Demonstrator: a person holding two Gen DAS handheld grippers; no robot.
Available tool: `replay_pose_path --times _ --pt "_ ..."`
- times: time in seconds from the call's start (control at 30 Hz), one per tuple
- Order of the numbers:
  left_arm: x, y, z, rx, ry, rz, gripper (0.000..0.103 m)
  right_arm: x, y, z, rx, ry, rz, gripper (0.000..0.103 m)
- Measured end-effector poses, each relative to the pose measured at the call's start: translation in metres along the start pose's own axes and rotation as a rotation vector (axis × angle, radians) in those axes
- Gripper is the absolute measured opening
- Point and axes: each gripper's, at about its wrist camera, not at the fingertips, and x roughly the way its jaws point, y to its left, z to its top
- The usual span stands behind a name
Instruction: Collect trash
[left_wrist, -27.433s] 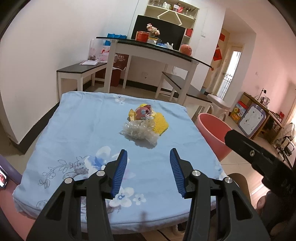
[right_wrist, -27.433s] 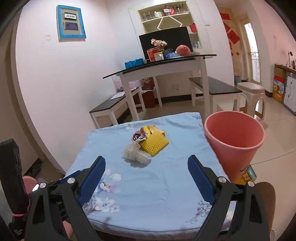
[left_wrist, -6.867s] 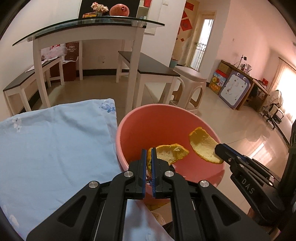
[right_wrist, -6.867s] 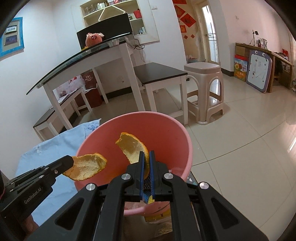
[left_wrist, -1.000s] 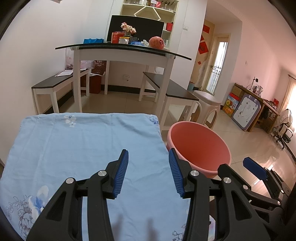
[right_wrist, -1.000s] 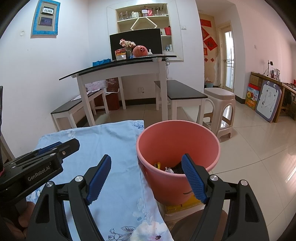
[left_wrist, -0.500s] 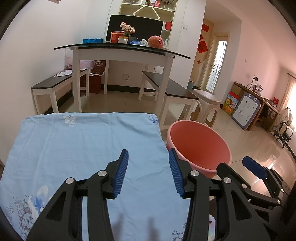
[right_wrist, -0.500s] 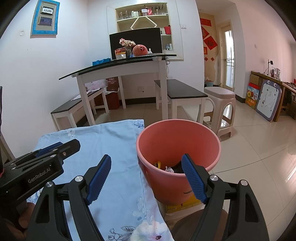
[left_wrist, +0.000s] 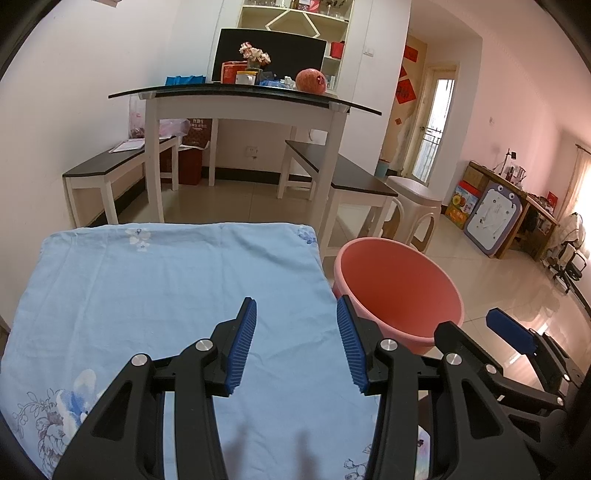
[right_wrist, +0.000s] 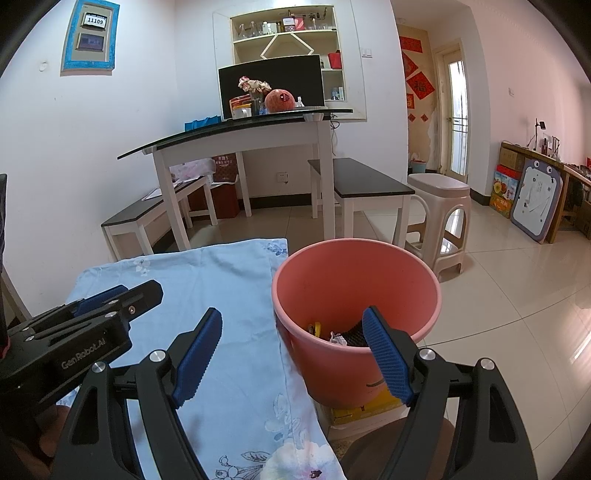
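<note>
Trash (right_wrist: 332, 334) lies at the bottom of the pink bucket (right_wrist: 436, 295), and none shows on the blue cloth (left_wrist: 147, 280).

Left wrist view: the left gripper (left_wrist: 297, 345) hangs over the cloth, jaws parted and empty; the bucket stands ahead and to its right, off the cloth's edge.

Right wrist view: the right gripper (right_wrist: 293, 356) gapes wide, holding nothing, with the bucket just ahead between its pads and the scraps below the right pad. This hand is the nearer to the bucket. The collecting looks finished.
</note>
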Motion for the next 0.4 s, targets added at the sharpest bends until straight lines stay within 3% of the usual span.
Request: replay_pose_path --times 0.4 --pt "0.0026 0.0024 -0.0018 0.001 0.013 0.01 0.046 -0.0003 -0.0006 -0.0011 0.001 0.001 0.001 0.077"
